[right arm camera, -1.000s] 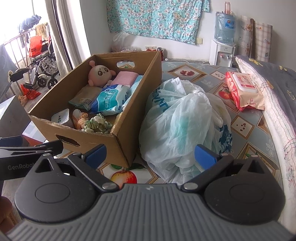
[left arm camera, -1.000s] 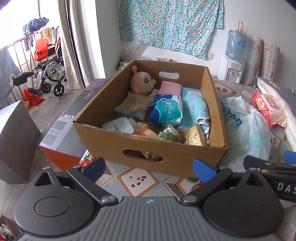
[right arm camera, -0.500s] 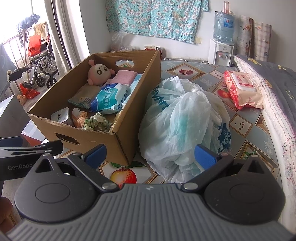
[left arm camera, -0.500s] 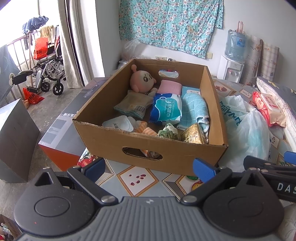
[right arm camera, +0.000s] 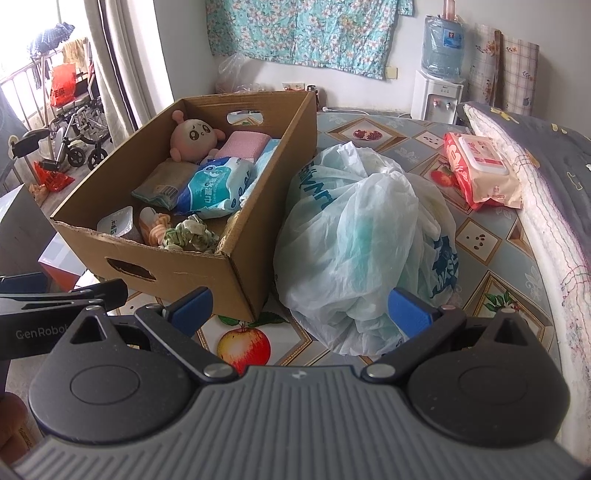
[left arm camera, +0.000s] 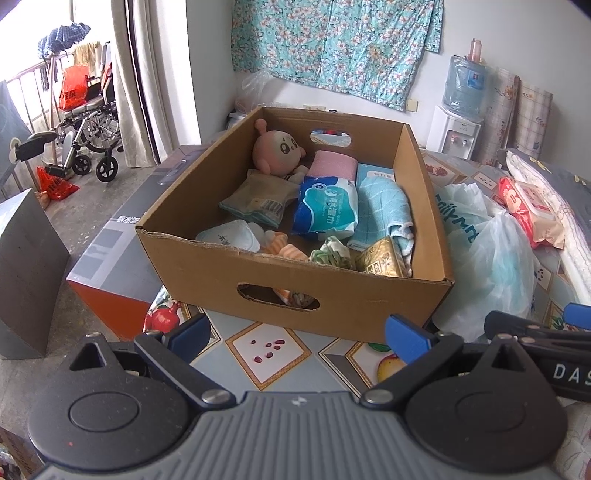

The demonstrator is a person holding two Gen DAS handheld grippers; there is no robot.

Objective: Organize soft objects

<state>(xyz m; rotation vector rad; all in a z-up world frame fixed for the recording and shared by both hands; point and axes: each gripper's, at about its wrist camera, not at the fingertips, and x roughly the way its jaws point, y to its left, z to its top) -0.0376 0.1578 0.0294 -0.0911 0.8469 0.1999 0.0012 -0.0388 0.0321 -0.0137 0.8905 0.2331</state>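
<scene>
The cardboard box (left arm camera: 295,291) stands on the patterned mat (left arm camera: 266,347), its near wall facing us with an oval handle cut-out. Inside it we see the soft objects: a pink plush doll (left arm camera: 279,151) at the far left corner, a pink folded cloth (left arm camera: 332,166) beside it, a blue-and-white wipes pack (left arm camera: 325,208) in the middle, a light blue towel (left arm camera: 382,206) along the right wall, an olive pouch (left arm camera: 258,199) to the left, and a green-and-white scrunchie (left arm camera: 332,254) near the front wall next to a gold packet (left arm camera: 382,260). A white plastic cup lid (left arm camera: 229,238) lies at the front left.

Just beside the box's right wall, touching it, lies a bulging white plastic bag (right arm camera: 362,251). Well apart from it, against the folded quilt (right arm camera: 535,155), lies a red wet-wipes pack (right arm camera: 480,166).

Our left gripper (left arm camera: 299,338) hovers in front of the box with its blue-tipped fingers (left arm camera: 406,338) spread wide and nothing between them. Our right gripper (right arm camera: 301,308) hovers before the bag, fingers (right arm camera: 410,310) likewise released and empty.

Further out, a water dispenser (right arm camera: 437,96) stands at the wall under a floral cloth (right arm camera: 306,29), and a wheelchair (left arm camera: 88,147) sits by the curtain.
</scene>
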